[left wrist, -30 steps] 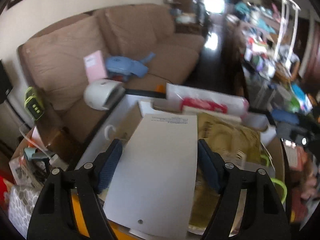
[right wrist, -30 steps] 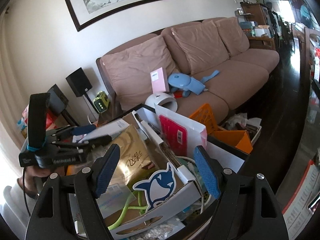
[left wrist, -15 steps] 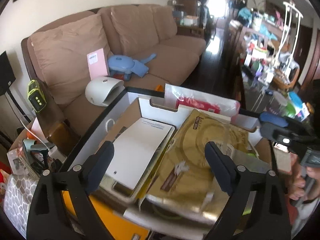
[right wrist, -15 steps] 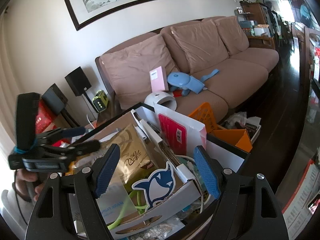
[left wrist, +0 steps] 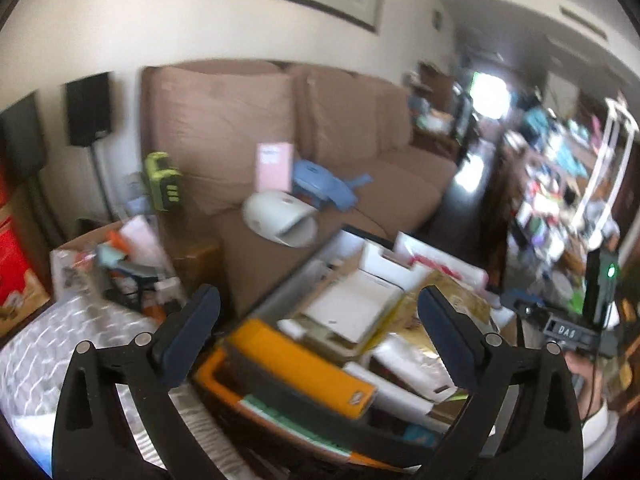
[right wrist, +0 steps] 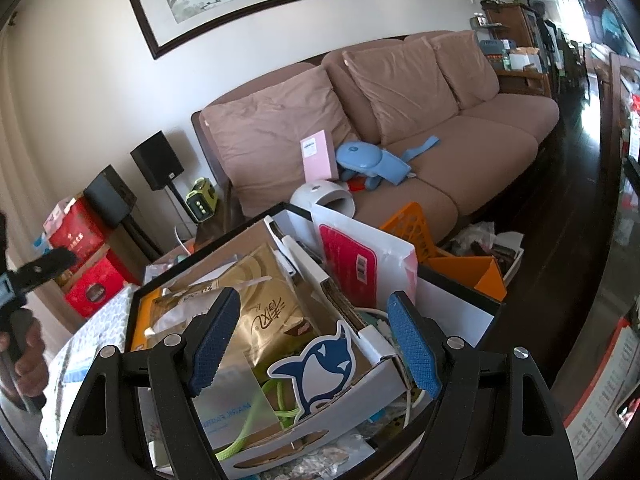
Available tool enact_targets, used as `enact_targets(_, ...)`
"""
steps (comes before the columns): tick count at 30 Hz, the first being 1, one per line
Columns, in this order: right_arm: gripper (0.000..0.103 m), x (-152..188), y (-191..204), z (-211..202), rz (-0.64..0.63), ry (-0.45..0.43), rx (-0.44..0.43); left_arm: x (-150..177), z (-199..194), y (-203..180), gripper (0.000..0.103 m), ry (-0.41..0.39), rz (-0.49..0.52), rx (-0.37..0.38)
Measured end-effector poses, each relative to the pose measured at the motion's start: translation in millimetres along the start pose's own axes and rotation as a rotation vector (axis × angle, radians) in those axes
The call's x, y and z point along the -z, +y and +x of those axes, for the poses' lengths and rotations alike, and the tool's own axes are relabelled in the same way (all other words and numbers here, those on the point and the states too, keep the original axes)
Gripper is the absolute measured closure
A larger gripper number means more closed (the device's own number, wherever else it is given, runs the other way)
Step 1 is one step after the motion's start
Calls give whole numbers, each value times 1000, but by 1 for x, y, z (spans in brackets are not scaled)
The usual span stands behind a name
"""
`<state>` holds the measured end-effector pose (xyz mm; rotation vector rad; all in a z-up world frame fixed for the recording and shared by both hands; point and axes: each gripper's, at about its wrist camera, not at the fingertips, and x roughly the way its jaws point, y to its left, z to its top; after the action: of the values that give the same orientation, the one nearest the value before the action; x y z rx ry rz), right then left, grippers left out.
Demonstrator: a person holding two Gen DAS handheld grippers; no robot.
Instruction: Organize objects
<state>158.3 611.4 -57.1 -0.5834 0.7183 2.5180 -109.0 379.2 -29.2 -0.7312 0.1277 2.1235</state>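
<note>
An open cardboard box (right wrist: 320, 436) holds a gold bag (right wrist: 264, 312), a whale-shaped card (right wrist: 316, 364) and a white bag with a red insert (right wrist: 360, 256). In the left wrist view a flat white box (left wrist: 352, 308) lies inside it beside the gold bag (left wrist: 448, 308), with an orange case (left wrist: 304, 364) in front. My left gripper (left wrist: 318, 296) hovers back from the box, its jaws opening with nothing between them. Over the box's near end my right gripper (right wrist: 313, 300) stands open and holds nothing. The left gripper (right wrist: 40, 266) shows at the far left of the right wrist view.
A brown sofa (right wrist: 440, 152) behind the box carries a pink box (right wrist: 318, 156), a blue toy (right wrist: 372, 164) and a white dome (right wrist: 324, 200). Speakers (right wrist: 156, 160) and red boxes (right wrist: 92, 280) stand at the left. An orange basket (right wrist: 460, 260) sits on the floor at the right.
My left gripper let go of the flat white box, which now lies in the cardboard box. It then drew back and up with its jaws widening. The right gripper stayed still.
</note>
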Motion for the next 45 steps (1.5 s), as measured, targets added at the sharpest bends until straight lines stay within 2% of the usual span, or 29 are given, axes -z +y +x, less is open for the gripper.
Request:
enact_targets(5,25,0,0,-1,13,1,-19,1,-48,48,0,-67,-154,1)
enact_targets(8,25,1,2,-1,3,4,-17,7,-73,66,1,-82,-151,-87)
enact_targets(10,25,1,3,0,-2,8,-9,18,-90,77,0,-101,-147,-176)
enact_targets(13,25,0,3,0,10,10,-15,46,-105,89,0,-102,-137,-293)
enact_targets(15,25,-1,4,-2,18,4,-25,69,-114,98,0,-97,-128,-401)
enact_targets(17,25,-1,8,-3,20,-1,-35,93,-120,113,0,-55,-198,-492)
enact_targets(18,25,-1,10,-2,20,1,-48,101,-122,121,0,-30,-246,-504)
enact_targets(20,25,-1,16,0,17,13,-51,119,-126,138,1,14,-350,-480)
enact_targets(22,26,1,23,3,8,28,-55,132,-130,151,1,31,-419,-480)
enact_targets(27,32,2,44,4,-48,27,-67,146,-138,156,1,42,-383,-540)
enact_targets(29,39,4,49,6,-54,39,-81,152,-144,155,1,31,-350,-577)
enact_targets(31,52,5,54,6,-54,45,-92,158,-152,158,1,18,-328,-616)
enact_targets(34,60,5,67,3,-63,45,-128,169,-164,169,1,3,-348,-649)
enact_targets(37,61,9,98,-1,-136,50,-183,183,-179,182,5,3,-402,-689)
enact_targets(40,61,23,142,2,-223,82,-247,199,-196,192,6,-28,-443,-712)
enact_targets(43,61,47,182,11,-264,152,-334,210,-210,212,7,-34,-461,-761)
enact_targets(45,59,68,214,24,-280,223,-407,216,-220,229,13,-38,-490,-793)
